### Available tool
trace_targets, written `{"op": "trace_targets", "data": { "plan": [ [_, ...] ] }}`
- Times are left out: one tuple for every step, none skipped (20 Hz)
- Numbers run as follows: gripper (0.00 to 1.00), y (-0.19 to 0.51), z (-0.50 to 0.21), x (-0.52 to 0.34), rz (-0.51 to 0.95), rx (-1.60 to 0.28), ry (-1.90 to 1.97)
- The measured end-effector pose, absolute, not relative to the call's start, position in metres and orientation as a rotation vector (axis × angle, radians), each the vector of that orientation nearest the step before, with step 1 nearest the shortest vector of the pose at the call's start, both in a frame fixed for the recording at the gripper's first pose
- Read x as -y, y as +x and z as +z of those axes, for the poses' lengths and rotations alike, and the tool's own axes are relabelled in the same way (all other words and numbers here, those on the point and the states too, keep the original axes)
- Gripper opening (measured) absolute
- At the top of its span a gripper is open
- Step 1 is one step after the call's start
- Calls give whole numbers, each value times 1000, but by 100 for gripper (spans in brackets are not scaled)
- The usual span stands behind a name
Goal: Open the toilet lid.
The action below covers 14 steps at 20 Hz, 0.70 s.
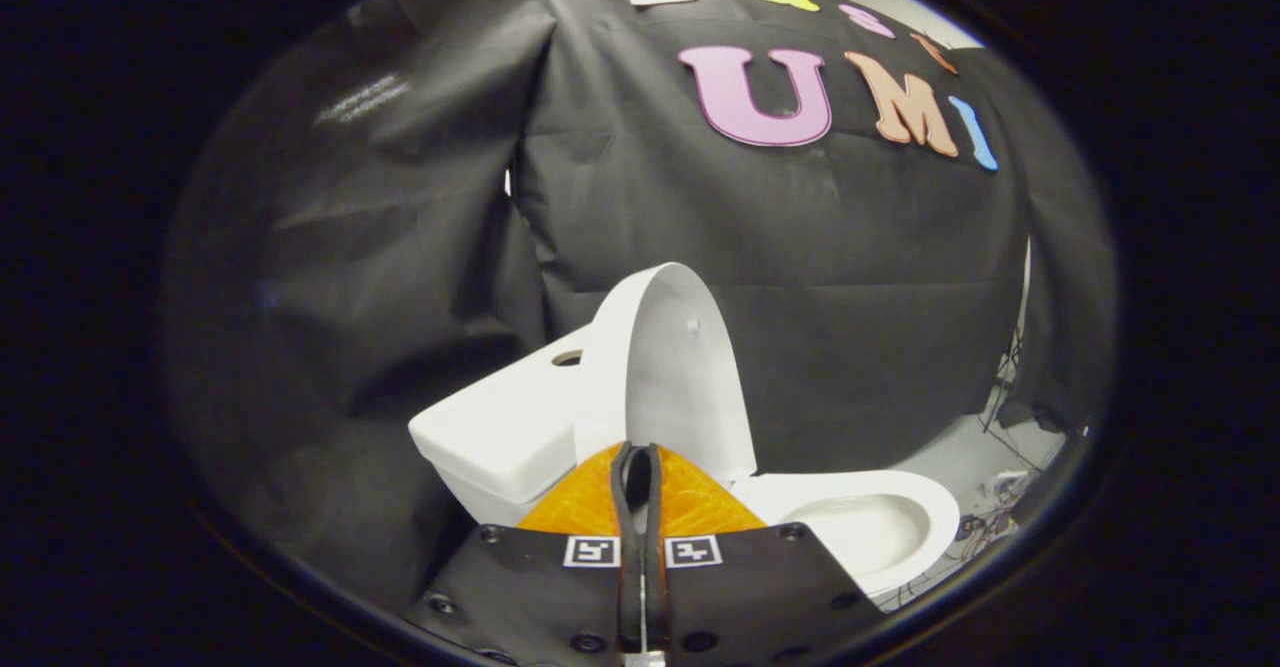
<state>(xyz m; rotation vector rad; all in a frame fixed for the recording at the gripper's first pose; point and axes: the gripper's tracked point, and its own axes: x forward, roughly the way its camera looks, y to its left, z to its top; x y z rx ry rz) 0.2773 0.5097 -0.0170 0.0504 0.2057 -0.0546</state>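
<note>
Clenched on nothing, the gripper [637, 457] sits just before the upright toilet lid [680, 377]; bowl [860, 527] exposed. Best ease straight back without knocking the lid forward.

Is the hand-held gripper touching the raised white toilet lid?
Cannot tell. In the gripper view the hand-held gripper, fingers together, overlaps the upright white plastic toilet lid; no gap or contact shows plainly.

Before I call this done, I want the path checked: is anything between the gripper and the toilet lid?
Nothing visible. The gripper, fingers together and holding nothing, sits just short of the raised toilet lid, which stands upright by the tank.
</note>
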Motion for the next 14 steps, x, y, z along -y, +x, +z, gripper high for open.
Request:
{"op": "trace_targets", "data": {
  "plan": [
    [10, 278, -15, -515, -40, -194, 43],
    [12, 281, -19, -519, -35, -192, 37],
    [14, 280, -18, -522, -31, -185, 27],
    [20, 282, -20, -530, 18, -180, 15],
    [31, 277, -17, -529, 23, -175, 1],
    [42, 275, -8, -530, 34, -149, 3],
    [53, 272, -2, -531, 47, -124, 1],
    [64, 270, 0, -534, 64, -111, -4],
    [75, 267, 2, -536, 83, -103, -5],
    [86, 263, 2, -536, 94, -103, -9],
    [97, 259, 1, -535, 100, -112, -16],
    [97, 255, -2, -532, 104, -128, -23],
    [97, 251, -5, -529, 106, -142, -27],
    [97, 248, -8, -525, 110, -156, -26]
  ]
}}
